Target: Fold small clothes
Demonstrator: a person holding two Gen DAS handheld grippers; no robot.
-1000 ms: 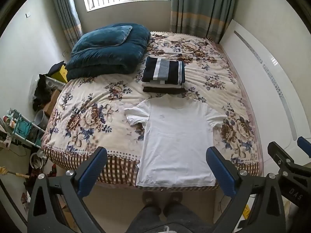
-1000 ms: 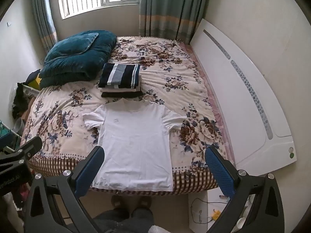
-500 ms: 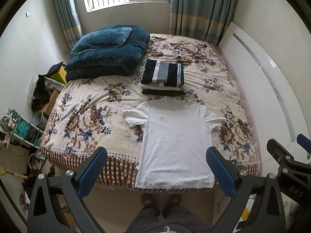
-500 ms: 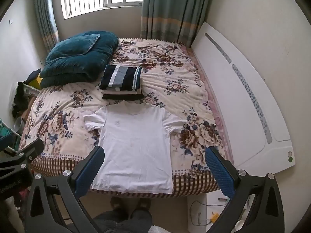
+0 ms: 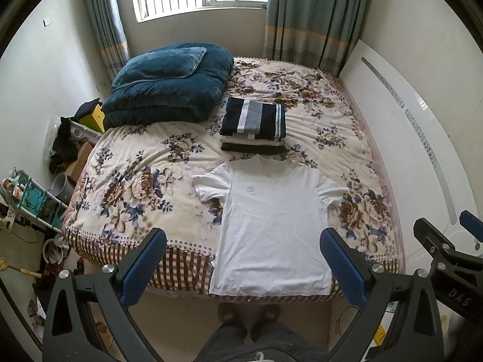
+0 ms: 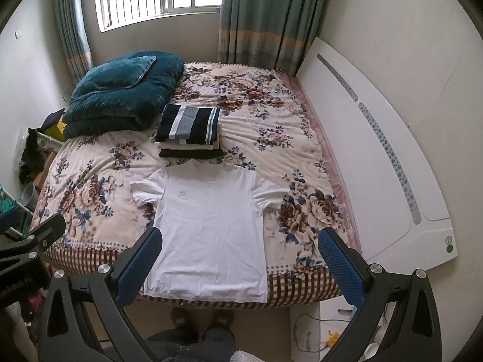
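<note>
- Nearest to the cameras, the left gripper (image 5: 243, 259) and the right gripper (image 6: 240, 259) are both held high in front of the bed edge. The jaws of each stand wide apart and hold nothing.
- Both grippers point forward and down toward the white T-shirt (image 5: 273, 226). They are well apart from it and touch no cloth. In the left wrist view, the right gripper appears at the far right side of the shirt.
- The white T-shirt lies flat and face up on the floral bedspread (image 5: 135, 187). Its hem hangs a little over the near edge of the bed, and both short sleeves are spread out to the sides.
- I judge that the folding is not yet begun. To do it well, each gripper should come down on its own side of the shirt and pinch only the shirt cloth, not the bedspread under it.
- The two sides should be lifted evenly, so that the fold line stays straight.
- Just beyond the shirt collar sits a stack of folded clothes (image 5: 253, 128) with a striped piece on top.
- Farther, to the left of the shirt, is a blue quilt (image 5: 169, 90).
</note>
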